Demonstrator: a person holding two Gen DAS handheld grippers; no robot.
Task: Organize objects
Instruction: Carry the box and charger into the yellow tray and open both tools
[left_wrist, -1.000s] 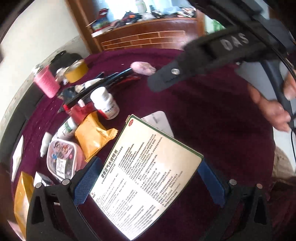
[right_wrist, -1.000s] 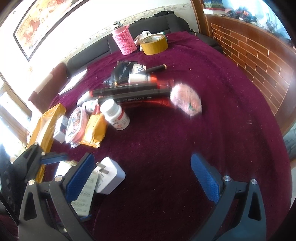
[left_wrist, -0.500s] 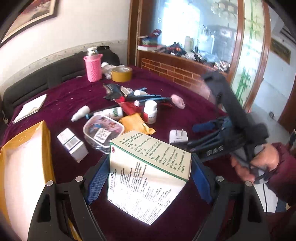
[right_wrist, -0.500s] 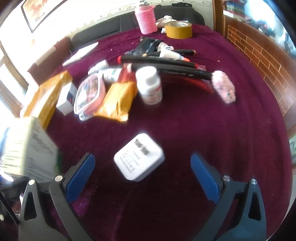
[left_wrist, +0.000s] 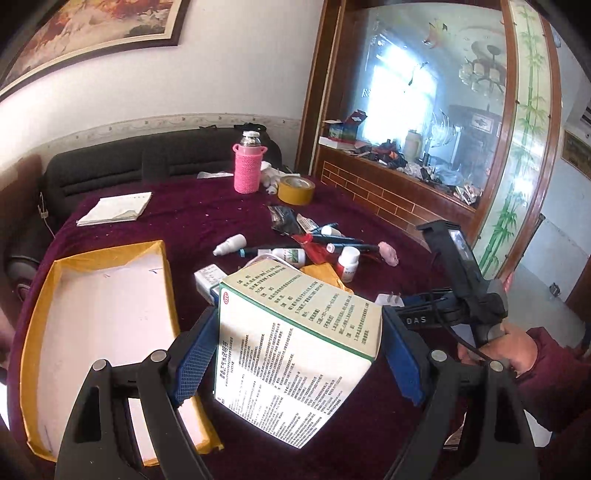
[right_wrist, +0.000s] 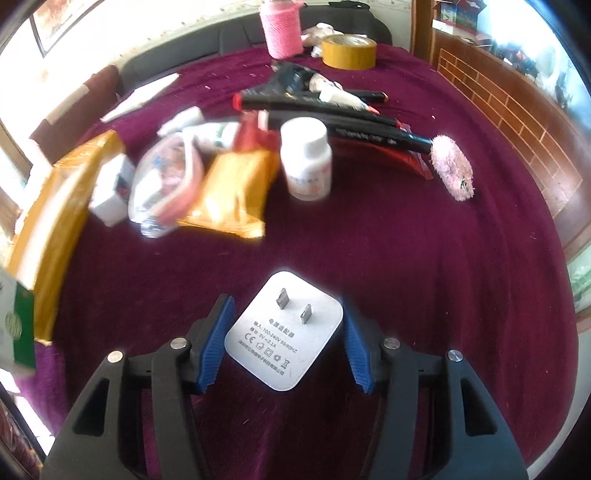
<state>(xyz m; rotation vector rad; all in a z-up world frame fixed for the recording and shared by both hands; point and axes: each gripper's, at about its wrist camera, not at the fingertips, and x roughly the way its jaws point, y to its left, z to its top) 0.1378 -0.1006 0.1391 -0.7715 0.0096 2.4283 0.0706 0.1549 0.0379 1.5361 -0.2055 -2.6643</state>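
My left gripper (left_wrist: 297, 354) is shut on a white and green medicine box (left_wrist: 295, 343) and holds it above the table, beside an open yellow cardboard box (left_wrist: 99, 325) at the left. My right gripper (right_wrist: 284, 341) has its jaws around a white plug adapter (right_wrist: 286, 328) lying prongs-up on the maroon cloth; the blue pads (right_wrist: 216, 343) sit close to its sides, with a small gap on the left. The right gripper also shows in the left wrist view (left_wrist: 436, 317). The medicine box shows at the left edge of the right wrist view (right_wrist: 14, 328).
On the maroon table (right_wrist: 424, 258) lie a white pill bottle (right_wrist: 306, 158), an orange packet (right_wrist: 232, 192), a pink pouch (right_wrist: 166, 184), black markers (right_wrist: 332, 110), a pink fluffy tip (right_wrist: 452, 166), a tape roll (right_wrist: 349, 51) and a pink-sleeved flask (left_wrist: 248, 166). A notebook (left_wrist: 116, 208) lies far left.
My left gripper has lifted and swung the medicine box toward the yellow box. My right gripper has moved down to the plug adapter and narrowed its jaws around it.
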